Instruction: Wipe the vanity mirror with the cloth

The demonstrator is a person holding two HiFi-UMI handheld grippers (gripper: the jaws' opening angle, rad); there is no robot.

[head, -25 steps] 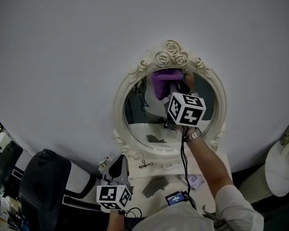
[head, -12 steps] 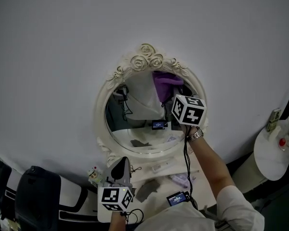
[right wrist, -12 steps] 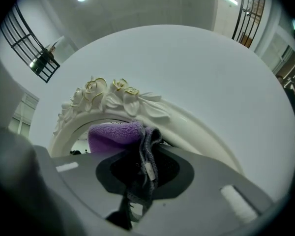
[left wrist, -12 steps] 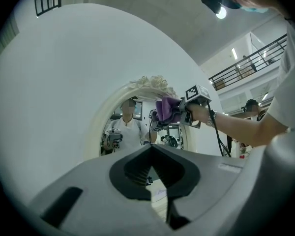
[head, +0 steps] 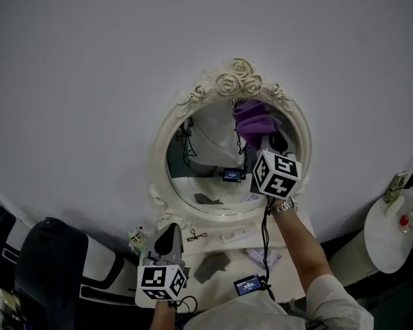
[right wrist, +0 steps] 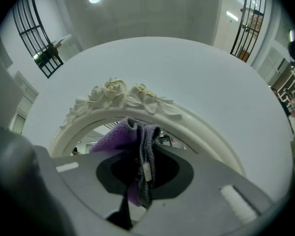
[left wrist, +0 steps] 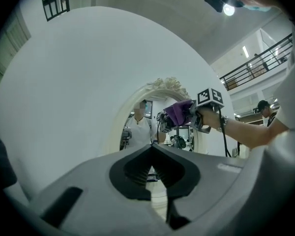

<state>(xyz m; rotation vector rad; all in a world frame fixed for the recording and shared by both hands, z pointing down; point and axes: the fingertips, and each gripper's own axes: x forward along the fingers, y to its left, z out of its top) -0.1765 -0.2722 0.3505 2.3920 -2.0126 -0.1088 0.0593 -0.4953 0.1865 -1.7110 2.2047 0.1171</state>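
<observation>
**Wiping the upper right of the glass: how the stroke is best done**

The scene is filled mostly by the pale wall (head: 89, 81), against which the oval vanity mirror (head: 213, 158) is stood upright on a white tabletop (head: 193, 253). The mirror is framed in cream, with carved roses (head: 237, 81) at its top. Because the glass stands vertical and only leans at the wall, the pressure is best kept light and directed straight into the glass, so that the mirror is not pushed sideways or tipped.

The purple cloth (head: 253, 121) is found at the upper right part of the glass, just under the roses, and appears to be touching it. The larger lower and left areas are judged to be not yet covered. Overlapping strokes from the top down are advised, so that no strip is missed. The carved frame should be avoided, as the cloth could be caught on it.

The cloth is pinched between the jaws of the right claw (right wrist: 141, 168), folded, with a part hanging below. The grip should be kept firm, and only fabric, not the hard jaws, should be allowed to meet the glass.

The left claw (left wrist: 151, 163) is held low over the tabletop, its jaws together with nothing between them. It is best kept there, away from the small objects lying on the tabletop.
</observation>
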